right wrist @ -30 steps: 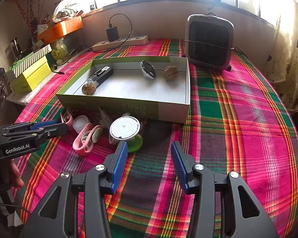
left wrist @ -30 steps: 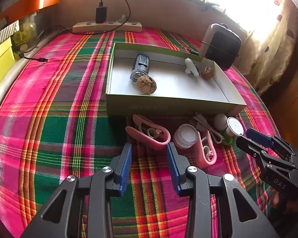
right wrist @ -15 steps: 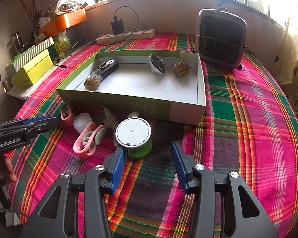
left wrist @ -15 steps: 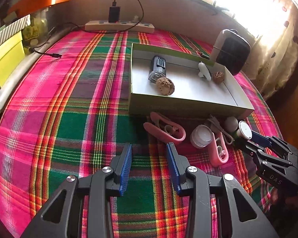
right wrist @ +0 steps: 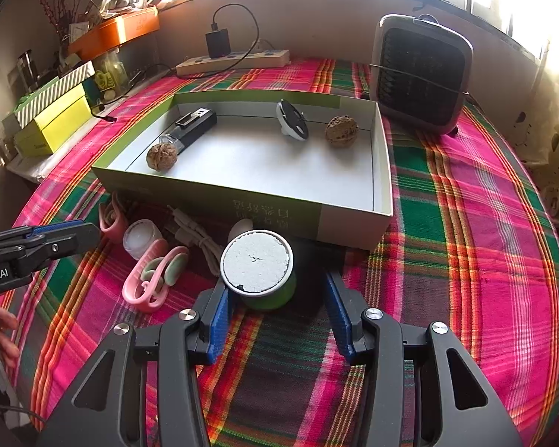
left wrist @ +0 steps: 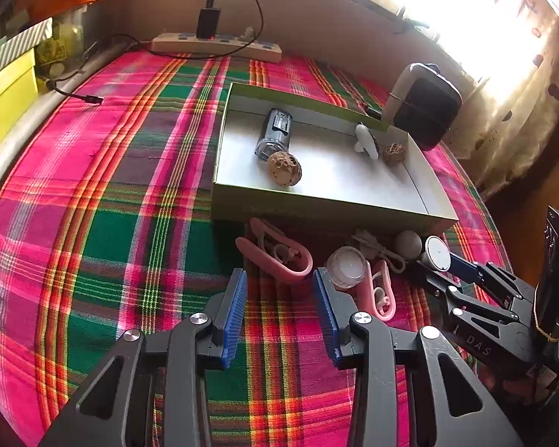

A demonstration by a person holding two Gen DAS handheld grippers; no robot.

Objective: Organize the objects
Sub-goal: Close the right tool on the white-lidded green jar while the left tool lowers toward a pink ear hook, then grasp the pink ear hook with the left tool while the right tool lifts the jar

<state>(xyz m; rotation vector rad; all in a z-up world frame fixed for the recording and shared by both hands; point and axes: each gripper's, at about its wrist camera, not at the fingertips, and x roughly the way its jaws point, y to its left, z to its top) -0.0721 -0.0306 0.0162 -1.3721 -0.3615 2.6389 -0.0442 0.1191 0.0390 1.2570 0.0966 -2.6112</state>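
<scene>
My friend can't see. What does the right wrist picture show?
The right gripper, jaws open, reaches around a green cup with a white lid on a plaid tablecloth. Behind it, a shallow box holds two walnuts and two small gadgets.

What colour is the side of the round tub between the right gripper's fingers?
Green, with a white top; the tub shows best in the right wrist view.

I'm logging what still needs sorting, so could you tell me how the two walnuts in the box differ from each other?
The left walnut lies near the box's front wall, touching the clear end of the dark cylindrical device; the right walnut lies near the back wall, touching nothing, with the black-and-white disc beside it. The left walnut is in shade, the right one better lit. Both are brown, wrinkled, similar in size, and already inside the box.
</scene>
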